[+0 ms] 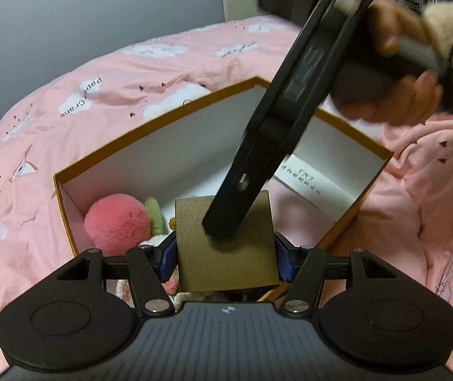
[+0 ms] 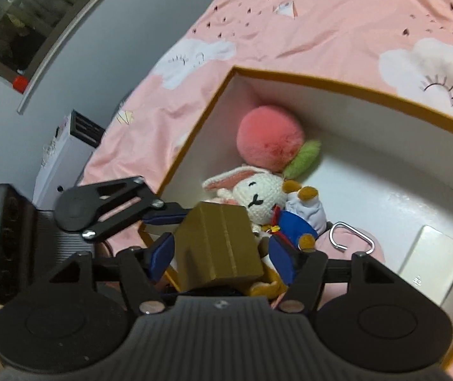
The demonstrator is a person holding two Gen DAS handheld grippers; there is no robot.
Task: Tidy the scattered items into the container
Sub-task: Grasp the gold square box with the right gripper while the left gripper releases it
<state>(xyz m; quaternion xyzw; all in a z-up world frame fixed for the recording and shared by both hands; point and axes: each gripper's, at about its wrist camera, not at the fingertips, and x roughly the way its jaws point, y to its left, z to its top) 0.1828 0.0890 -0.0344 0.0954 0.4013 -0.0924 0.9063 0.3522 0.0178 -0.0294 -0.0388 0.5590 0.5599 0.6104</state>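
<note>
The gold box (image 1: 225,244) sits between the blue pads (image 1: 168,258) of the left gripper (image 1: 226,257), which clasps it on both sides, just above the near corner of the carton (image 1: 150,133). In the right wrist view the same gold box (image 2: 218,247) lies between the right gripper's (image 2: 220,254) pads too; the left pad (image 2: 159,255) is close to its side, but whether that gripper presses it or stands loose I cannot tell. The left gripper (image 2: 163,214) reaches in from the carton's (image 2: 321,81) left edge. Inside the carton, beyond the gold box, are a pink pompom (image 2: 269,138) with a green leaf (image 2: 302,158) in the far corner, a white crochet rabbit (image 2: 258,195) just in front of it, and a toy in blue (image 2: 293,222) beside the rabbit. A metal clip (image 2: 350,235) and a white card (image 2: 429,263) lie on the carton floor to the right. The carton rests on a pink bed cover (image 1: 67,101). A hand (image 1: 395,89) holds the right gripper's body above the carton.
</note>
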